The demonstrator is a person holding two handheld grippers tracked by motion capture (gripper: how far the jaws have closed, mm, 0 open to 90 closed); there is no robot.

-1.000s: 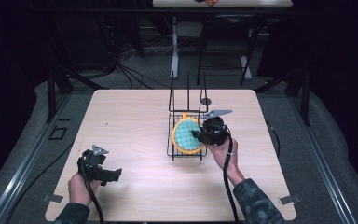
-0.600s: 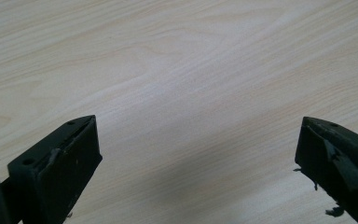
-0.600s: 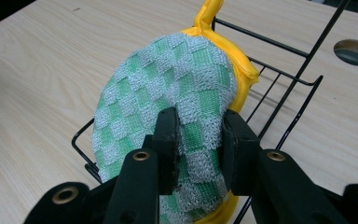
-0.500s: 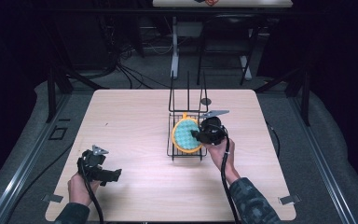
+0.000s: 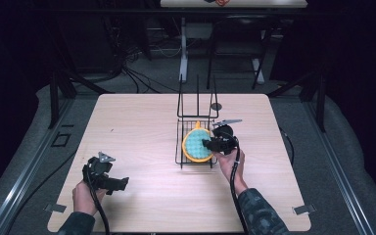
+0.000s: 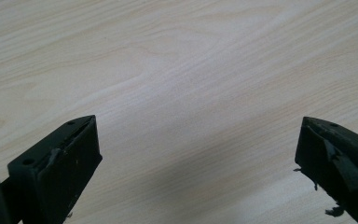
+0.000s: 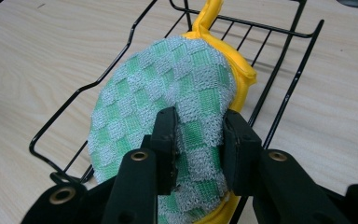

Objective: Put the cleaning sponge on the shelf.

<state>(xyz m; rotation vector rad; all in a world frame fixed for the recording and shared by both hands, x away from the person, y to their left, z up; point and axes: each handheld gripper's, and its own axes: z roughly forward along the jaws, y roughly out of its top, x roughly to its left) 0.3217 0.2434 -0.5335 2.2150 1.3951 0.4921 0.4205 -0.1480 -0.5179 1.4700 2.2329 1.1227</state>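
Green-checked pad (image 7: 168, 102) in right tongs (image 7: 199, 140) now lower in rack (image 7: 279, 98).

The round pad (image 7: 168, 107) at the centre of the right gripper view is coarse woven cloth, checked green and grey, with a smooth yellow fabric rim. The rack (image 7: 279, 70) around it is thin glossy black wire. The table (image 6: 177, 70) is pale matt wood-grain laminate.

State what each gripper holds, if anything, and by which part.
The right gripper pinches the green checked pot holder by its near edge, over the wire rack. The left gripper holds nothing; its jaws stand open above the table.
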